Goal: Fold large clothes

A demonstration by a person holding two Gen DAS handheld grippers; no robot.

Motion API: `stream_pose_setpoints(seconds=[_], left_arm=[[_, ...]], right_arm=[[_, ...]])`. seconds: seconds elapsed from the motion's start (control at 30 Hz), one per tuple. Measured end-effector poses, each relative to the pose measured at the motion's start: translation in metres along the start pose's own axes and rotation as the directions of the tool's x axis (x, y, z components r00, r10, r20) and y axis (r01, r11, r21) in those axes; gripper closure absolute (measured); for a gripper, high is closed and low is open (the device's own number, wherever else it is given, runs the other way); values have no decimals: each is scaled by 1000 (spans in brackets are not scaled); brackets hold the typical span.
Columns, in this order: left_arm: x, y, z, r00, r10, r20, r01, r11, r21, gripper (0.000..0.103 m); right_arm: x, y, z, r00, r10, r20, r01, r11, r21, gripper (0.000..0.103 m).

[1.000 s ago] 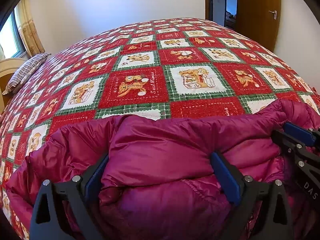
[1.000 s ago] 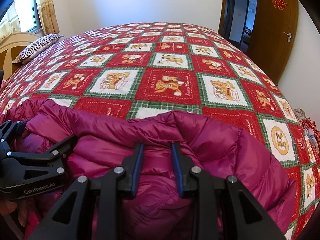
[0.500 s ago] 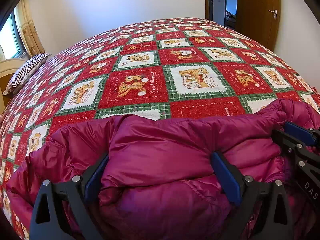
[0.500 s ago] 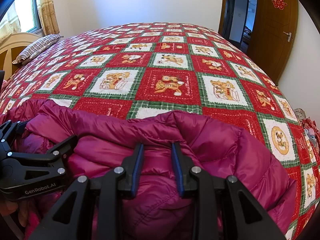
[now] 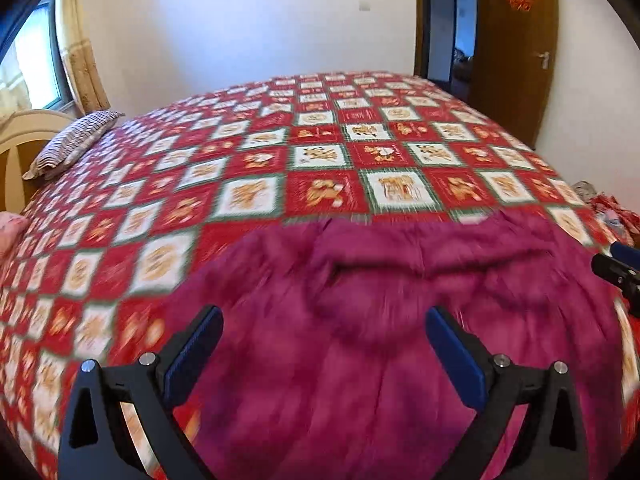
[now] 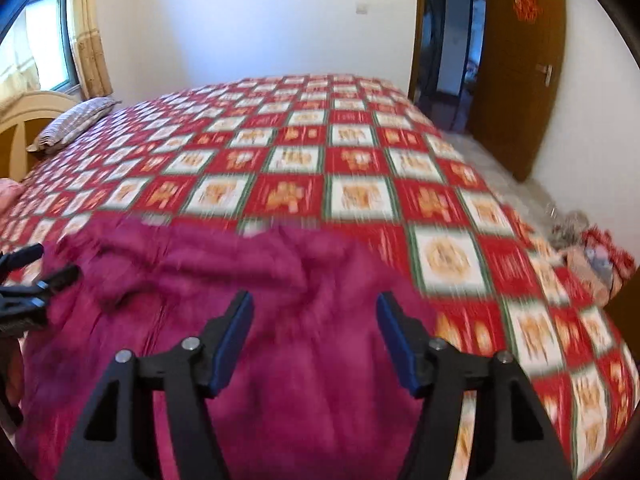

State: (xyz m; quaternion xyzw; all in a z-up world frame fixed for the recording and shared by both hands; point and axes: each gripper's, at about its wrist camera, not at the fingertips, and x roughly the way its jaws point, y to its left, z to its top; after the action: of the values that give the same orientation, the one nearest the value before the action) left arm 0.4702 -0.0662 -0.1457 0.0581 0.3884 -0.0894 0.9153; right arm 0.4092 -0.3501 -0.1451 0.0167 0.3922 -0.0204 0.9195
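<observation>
While both wrist views are smeared by motion blur, the layout can be read. At the far left, one striped pillow is seen against one pale headboard at the head edge of the bed; a pink item at the left edge cannot be identified. One red-and-white checked quilt is spread over the whole bed and serves as the folding surface. One magenta down jacket, the task garment, is laid on the quilt at the near edge of the bed, bunched with a raised fold along its far side, probably so that it can be reached from the standing side.

The left gripper is held above the jacket with its jaws spread wide and nothing between the blue pads. The right gripper is likewise spread apart and empty, over the right part of the jacket. Two grippers are counted. It is judged that the garment is released and a new grip is to be chosen. At the right, one brown door is noted, with indistinct clutter beside the bed.
</observation>
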Motion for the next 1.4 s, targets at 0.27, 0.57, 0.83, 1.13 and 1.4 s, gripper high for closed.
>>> stream_pose_setpoints(seconds=[0.27, 0.57, 0.83, 1.13, 1.4], left_arm=[[-124, 37, -127, 999, -30, 33, 28, 999, 47, 1], [-185, 60, -231, 999, 34, 33, -35, 999, 31, 1], [-191, 73, -293, 1000, -11, -21, 9, 998, -64, 1], [-180, 56, -313, 987, -143, -67, 141, 990, -22, 41], [-209, 41, -316, 988, -155, 7, 154, 984, 92, 96]], right_arm=[[-86, -25, -114, 995, 72, -71, -70, 997, 19, 29], [-155, -40, -219, 995, 49, -83, -39, 992, 119, 26], [-174, -19, -269, 993, 53, -102, -45, 995, 84, 26], [-171, -14, -298, 985, 113, -133, -94, 986, 139, 45], [-191, -6, -299, 984, 162, -70, -153, 981, 123, 93]])
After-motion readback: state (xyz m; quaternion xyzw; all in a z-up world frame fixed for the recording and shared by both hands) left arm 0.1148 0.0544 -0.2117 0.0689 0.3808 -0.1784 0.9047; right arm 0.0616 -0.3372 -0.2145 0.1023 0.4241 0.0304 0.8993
